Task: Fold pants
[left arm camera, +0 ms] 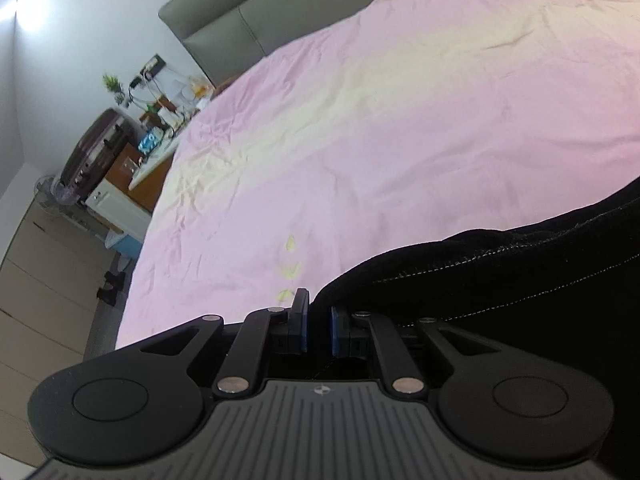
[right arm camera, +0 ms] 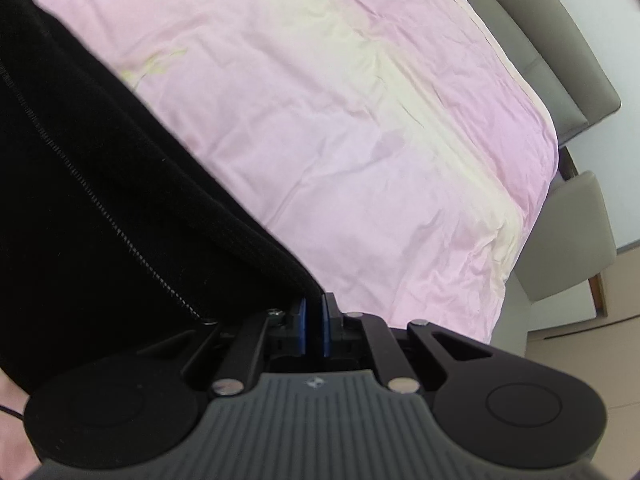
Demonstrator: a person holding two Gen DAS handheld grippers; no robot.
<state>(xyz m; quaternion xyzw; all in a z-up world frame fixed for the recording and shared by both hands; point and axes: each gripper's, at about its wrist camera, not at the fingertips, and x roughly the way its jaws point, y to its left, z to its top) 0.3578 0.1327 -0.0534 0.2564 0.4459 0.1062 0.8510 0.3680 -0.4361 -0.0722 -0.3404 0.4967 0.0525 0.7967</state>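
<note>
Black pants (left arm camera: 500, 276) with pale stitching stretch from my left gripper (left arm camera: 319, 312) off to the right, above a pink and cream bedsheet (left arm camera: 360, 140). The left blue pads pinch a corner of the black cloth. In the right wrist view the same pants (right arm camera: 100, 200) fill the left side, their ribbed edge running down into my right gripper (right arm camera: 314, 308), whose blue pads are shut on the fabric corner. Both grippers point down toward the bed.
A grey padded headboard (left arm camera: 240, 12) stands at the back. Left of the bed are a dark suitcase (left arm camera: 98, 148), a cluttered wooden side table (left arm camera: 160, 136) and a white cabinet (left arm camera: 116, 204). A grey bedside block (right arm camera: 568, 236) sits right of the bedsheet (right arm camera: 380, 160).
</note>
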